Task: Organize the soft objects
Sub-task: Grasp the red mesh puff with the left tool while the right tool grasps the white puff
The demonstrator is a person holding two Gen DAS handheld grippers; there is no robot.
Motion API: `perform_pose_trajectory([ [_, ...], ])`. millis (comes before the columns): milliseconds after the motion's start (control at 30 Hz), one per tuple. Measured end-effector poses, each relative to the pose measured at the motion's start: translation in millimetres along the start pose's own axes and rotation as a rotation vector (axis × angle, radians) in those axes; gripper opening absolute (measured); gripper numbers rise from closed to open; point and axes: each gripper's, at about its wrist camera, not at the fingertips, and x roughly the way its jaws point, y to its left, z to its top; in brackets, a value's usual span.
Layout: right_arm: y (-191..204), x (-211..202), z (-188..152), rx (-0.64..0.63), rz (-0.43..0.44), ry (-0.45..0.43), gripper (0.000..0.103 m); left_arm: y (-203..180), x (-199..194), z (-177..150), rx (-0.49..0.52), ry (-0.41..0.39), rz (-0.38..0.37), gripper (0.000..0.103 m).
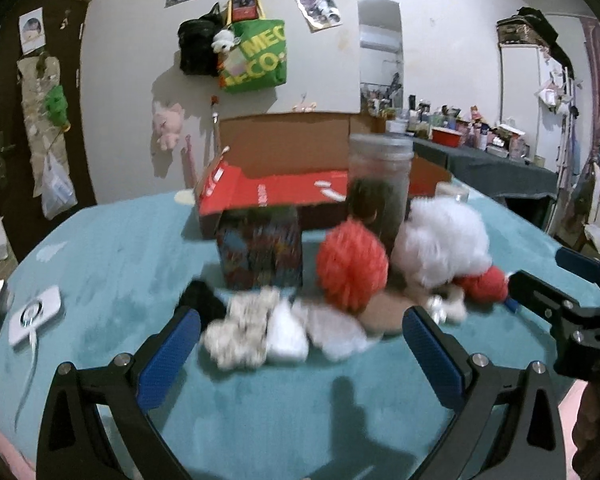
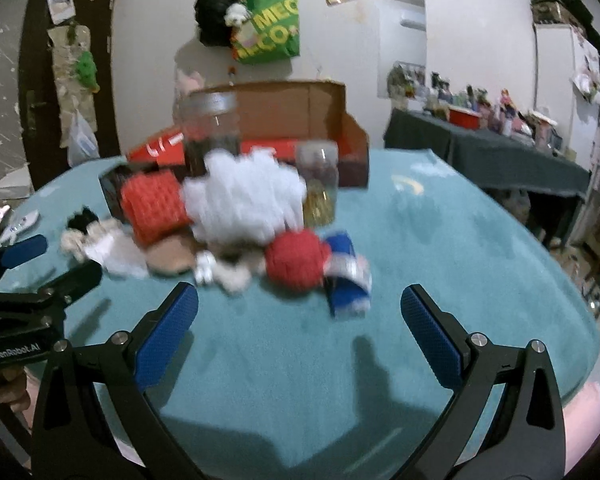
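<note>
Grippers: left gripper (image 1: 302, 326) spread wide, empty | right gripper (image 2: 300, 304) spread wide, empty | soft pile: fluffy white plush (image 2: 246, 196), red knitted ball (image 2: 296, 260), orange-red knitted bundle (image 1: 350, 266) on teal tablecloth (image 2: 440, 240), before open cardboard box (image 1: 288, 148).

You are looking down on a teal plush table cover (image 1: 120, 248) that fills the lower half of both frames. Near the middle of the left wrist frame lies an orange-red knitted ball (image 1: 350, 266), with a white fluffy pom-pom (image 1: 440, 240) to its right and a speckled white-and-grey soft bundle (image 1: 240, 332) lower left of it. Behind them stands a multicoloured printed box (image 1: 260, 248) and a brown cardboard box with a red inner flap (image 1: 284, 176). In the right wrist frame a blue-and-white soft roll (image 2: 346, 280) lies right of centre, touching a red knitted ball (image 2: 296, 260). High on the wall hangs a green bag with yellow lettering (image 2: 272, 32). Your gripper finger pads (image 2: 168, 332) are blue on black frames.
</note>
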Motion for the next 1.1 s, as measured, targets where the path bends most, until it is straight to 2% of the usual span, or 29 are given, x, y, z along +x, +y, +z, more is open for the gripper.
perform_pose_trajectory([
  [200, -10.9, 18.8, 40.4, -0.007, 0.064, -0.001, 0.103, -2.9, 21.0, 28.7, 0.024, 0.023, -0.039, 0.103],
  [400, -18.2, 48.7, 61.2, -0.038, 0.166, 0.059, 0.103, -6.5, 40.4, 38.7, 0.036, 0.071, -0.068, 0.103],
  [533, -18.8, 72.1, 66.2, -0.060, 0.263, 0.130, 0.103, -8.6, 52.7, 40.5, 0.039, 0.103, -0.091, 0.097],
  [667, -17.5, 91.6, 67.8, -0.059, 0.362, 0.191, 0.103, -10.3, 63.5, 40.0, 0.049, 0.138, -0.107, 0.083],
  [700, -18.1, 94.7, 67.8, -0.055, 0.382, 0.202, 0.100, -10.6, 65.6, 39.1, 0.050, 0.150, -0.115, 0.080],
  [767, -18.2, 101.0, 66.6, -0.047, 0.415, 0.229, 0.092, -10.7, 69.2, 37.8, 0.048, 0.174, -0.144, 0.062],
  [800, -17.5, 103.1, 65.8, -0.043, 0.433, 0.241, 0.080, -11.0, 70.3, 36.7, 0.048, 0.185, -0.158, 0.058],
  [833, -16.4, 104.3, 65.9, -0.038, 0.453, 0.251, 0.070, -11.1, 70.6, 35.3, 0.047, 0.193, -0.170, 0.048],
  [867, -15.3, 104.4, 65.7, -0.033, 0.464, 0.255, 0.070, -11.4, 71.1, 36.0, 0.047, 0.199, -0.177, 0.046],
  [1000, -11.0, 93.0, 65.0, -0.054, 0.463, 0.215, 0.046, -10.0, 65.2, 34.1, 0.036, 0.188, -0.189, 0.041],
  [1100, -8.7, 83.2, 62.2, -0.050, 0.432, 0.192, 0.036, -6.5, 61.1, 34.2, 0.026, 0.180, -0.185, 0.039],
])
